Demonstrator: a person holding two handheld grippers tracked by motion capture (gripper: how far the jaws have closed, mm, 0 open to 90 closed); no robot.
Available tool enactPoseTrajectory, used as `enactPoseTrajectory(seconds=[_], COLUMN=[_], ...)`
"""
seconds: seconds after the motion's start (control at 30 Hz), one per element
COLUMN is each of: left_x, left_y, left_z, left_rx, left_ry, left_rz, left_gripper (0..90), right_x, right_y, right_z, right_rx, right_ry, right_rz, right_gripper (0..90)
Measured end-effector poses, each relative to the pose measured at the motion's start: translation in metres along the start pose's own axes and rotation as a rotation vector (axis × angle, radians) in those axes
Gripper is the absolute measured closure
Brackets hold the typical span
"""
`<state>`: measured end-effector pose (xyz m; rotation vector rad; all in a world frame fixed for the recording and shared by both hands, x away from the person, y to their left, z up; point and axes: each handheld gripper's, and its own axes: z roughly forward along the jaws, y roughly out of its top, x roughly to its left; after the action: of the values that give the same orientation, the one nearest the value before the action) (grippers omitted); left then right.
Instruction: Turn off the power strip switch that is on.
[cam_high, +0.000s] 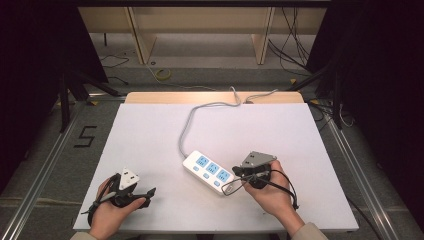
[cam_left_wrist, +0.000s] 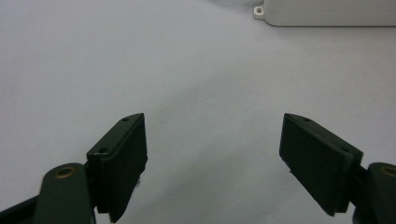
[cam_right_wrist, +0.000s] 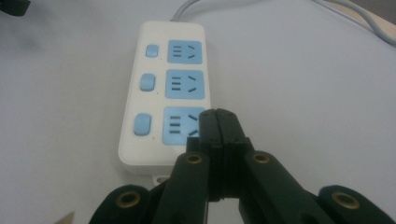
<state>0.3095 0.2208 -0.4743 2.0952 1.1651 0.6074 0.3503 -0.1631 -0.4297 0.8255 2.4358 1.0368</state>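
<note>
Jaws pressed together, the right gripper (cam_right_wrist: 218, 122) hovers over the white plastic power strip (cam_right_wrist: 163, 93) on the tabletop (cam_high: 150, 140), seemingly to press something, while the left gripper (cam_left_wrist: 212, 154) waits, spread and empty.

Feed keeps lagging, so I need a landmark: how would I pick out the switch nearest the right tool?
Start at the white table and find the power strip near its middle. Three blue switches run along one side; take the end one farthest from the cord, nearest the shut right tool.
</note>
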Motion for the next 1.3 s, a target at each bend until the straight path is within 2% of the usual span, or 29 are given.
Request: enactPoseTrajectory(seconds=[1.3], left_x=[-0.001], left_y=[0.0], left_z=[0.0], left_rx=[-0.003], left_ry=[0.0], left_rz=[0.0], left_gripper=[23.2], right_x=[0.007], right_y=[0.017], right_z=[0.01], right_rx=[0.009], right_ry=[0.035], right_rz=[-0.018], right_gripper=[90.0])
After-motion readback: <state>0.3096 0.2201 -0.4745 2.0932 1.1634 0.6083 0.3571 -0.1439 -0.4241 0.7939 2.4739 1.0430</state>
